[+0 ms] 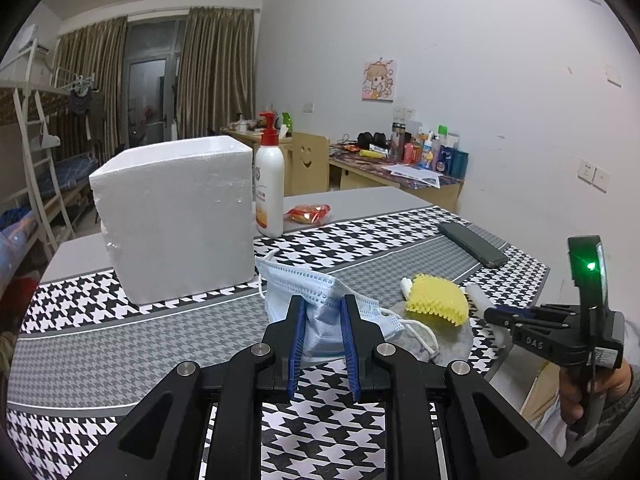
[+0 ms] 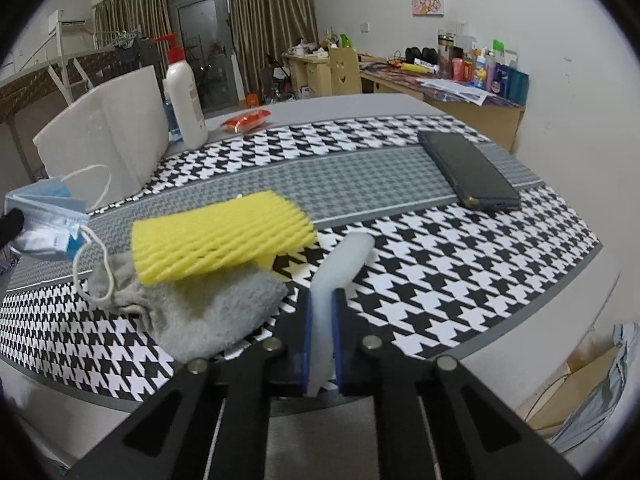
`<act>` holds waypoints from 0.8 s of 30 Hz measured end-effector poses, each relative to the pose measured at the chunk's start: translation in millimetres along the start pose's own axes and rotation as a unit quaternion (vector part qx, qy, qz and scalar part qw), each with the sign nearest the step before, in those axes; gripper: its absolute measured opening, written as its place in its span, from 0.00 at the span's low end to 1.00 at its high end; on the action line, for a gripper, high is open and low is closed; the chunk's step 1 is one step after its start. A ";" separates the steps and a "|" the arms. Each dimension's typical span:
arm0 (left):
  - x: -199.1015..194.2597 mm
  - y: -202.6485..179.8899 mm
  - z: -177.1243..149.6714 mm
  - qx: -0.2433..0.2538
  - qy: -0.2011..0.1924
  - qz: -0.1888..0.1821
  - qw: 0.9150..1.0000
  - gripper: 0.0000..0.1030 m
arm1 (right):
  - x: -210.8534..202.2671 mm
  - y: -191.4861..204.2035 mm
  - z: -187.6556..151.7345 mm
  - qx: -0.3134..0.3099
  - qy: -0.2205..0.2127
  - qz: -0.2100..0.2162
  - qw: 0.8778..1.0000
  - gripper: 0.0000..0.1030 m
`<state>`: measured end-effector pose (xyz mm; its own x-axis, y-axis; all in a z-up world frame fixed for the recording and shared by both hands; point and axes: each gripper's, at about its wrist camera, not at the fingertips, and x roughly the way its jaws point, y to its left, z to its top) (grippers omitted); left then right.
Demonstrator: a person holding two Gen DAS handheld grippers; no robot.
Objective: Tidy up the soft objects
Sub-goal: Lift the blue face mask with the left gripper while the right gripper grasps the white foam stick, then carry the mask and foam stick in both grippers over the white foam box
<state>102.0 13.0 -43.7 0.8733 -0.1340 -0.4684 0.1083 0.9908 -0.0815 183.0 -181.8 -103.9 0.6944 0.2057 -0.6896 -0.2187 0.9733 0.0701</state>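
My left gripper (image 1: 323, 304) is shut on a blue face mask (image 1: 316, 300) and holds it just above the houndstooth mat; the mask also shows at the left edge of the right wrist view (image 2: 44, 220). My right gripper (image 2: 322, 296) is shut on a white foam strip (image 2: 340, 268) that sticks out forward over the mat; that gripper also shows in the left wrist view (image 1: 490, 314). A yellow foam net (image 2: 220, 236) lies on a grey cloth (image 2: 208, 312) between the two grippers, also seen in the left wrist view (image 1: 436, 300).
A white styrofoam box (image 1: 176, 220) stands at the left of the table, a white pump bottle (image 1: 270, 188) behind it, a red snack packet (image 1: 308, 214) beside that. A dark phone (image 2: 466, 170) lies at the mat's right. A cluttered desk (image 1: 400, 172) stands by the wall.
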 end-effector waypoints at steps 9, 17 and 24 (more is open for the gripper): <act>-6.0 1.8 5.3 0.000 -0.006 0.010 1.000 0.19 | -22.0 8.0 8.5 -0.010 -0.040 0.016 0.999 0.12; -16.5 6.0 18.2 0.002 -0.015 0.025 1.000 0.19 | -34.2 21.0 22.9 -0.025 -0.065 0.041 0.997 0.12; -23.5 14.3 30.4 0.002 -0.026 0.034 0.999 0.19 | -39.8 34.2 38.8 -0.039 -0.085 0.062 0.994 0.12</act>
<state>97.5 30.9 -7.1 0.9018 -0.0646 -0.4273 0.0489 0.9977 -0.0478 174.5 -152.8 -46.0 0.7632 0.3446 -0.5466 -0.3577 0.9298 0.0867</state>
